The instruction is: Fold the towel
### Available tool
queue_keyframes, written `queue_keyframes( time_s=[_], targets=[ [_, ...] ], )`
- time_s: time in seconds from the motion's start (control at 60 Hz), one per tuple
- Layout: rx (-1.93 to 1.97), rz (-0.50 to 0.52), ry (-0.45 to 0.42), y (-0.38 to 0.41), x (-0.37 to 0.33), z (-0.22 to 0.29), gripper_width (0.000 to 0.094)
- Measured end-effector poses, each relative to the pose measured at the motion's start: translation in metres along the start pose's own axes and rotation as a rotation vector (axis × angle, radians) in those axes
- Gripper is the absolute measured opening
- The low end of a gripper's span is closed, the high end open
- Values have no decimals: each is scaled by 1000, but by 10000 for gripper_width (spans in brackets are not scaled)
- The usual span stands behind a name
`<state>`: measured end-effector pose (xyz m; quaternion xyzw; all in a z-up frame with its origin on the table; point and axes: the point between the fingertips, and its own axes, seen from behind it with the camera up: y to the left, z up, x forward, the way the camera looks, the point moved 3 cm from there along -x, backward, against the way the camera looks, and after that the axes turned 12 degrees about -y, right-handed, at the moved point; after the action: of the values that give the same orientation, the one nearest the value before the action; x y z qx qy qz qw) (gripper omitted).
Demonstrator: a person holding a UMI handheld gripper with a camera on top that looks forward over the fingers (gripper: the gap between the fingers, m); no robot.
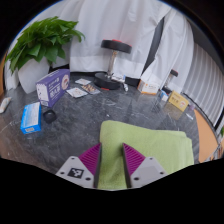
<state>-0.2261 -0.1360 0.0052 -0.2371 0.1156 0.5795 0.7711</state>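
1. The claw (pixel 112 163) was released: its two fingers stood apart with a clear gap between them, and their magenta pads (pixel 91 157) faced each other with nothing pressed between.

2. The green towel (pixel 150 148) lay flat on the bench (pixel 80 120), directly under and just ahead of the fingers. Green cloth showed in the gap between them, but neither pad gripped it.

3. Most of the towel spread from the claw forward and to the right. Its left edge ran close beside the left finger, and its far edge lay just beyond the fingertips. I judge that its long axis went across the view, from left to right, but the near part was hidden below the fingers.

4. The claw pointed forward and somewhat down to the cloth. The hand that held it was not visible.

5. For the fold, the claw probably needed to go down on a near edge or corner and close there. No fold was visible yet.

6. Further away on the bench stood a potted plant (pixel 40 45), a purple box (pixel 52 88) and a blue box (pixel 31 118), all well apart from the towel.
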Motion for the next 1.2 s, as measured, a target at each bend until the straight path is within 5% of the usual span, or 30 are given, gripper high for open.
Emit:
queue_keyframes(
  time_s=[0.05, 0.133, 0.317, 0.533, 0.717, 0.85, 0.983, 1.083, 1.2],
  targets=[
    [-35, -17, -6, -3, 2, 1, 209],
    [-52, -20, -23, -5, 4, 5, 43],
    [108, 102, 21, 6, -14, 27, 33],
    [353, 288, -137, -26, -76, 143, 33],
    [341, 250, -105, -109, -50, 107, 39],
    [315, 204, -5, -166, -20, 44, 284],
    [233, 103, 43, -231, -11, 11, 737],
    [190, 92, 36, -252, -24, 8, 842],
    [150, 122, 4, -253, -49, 21, 848]
  ],
)
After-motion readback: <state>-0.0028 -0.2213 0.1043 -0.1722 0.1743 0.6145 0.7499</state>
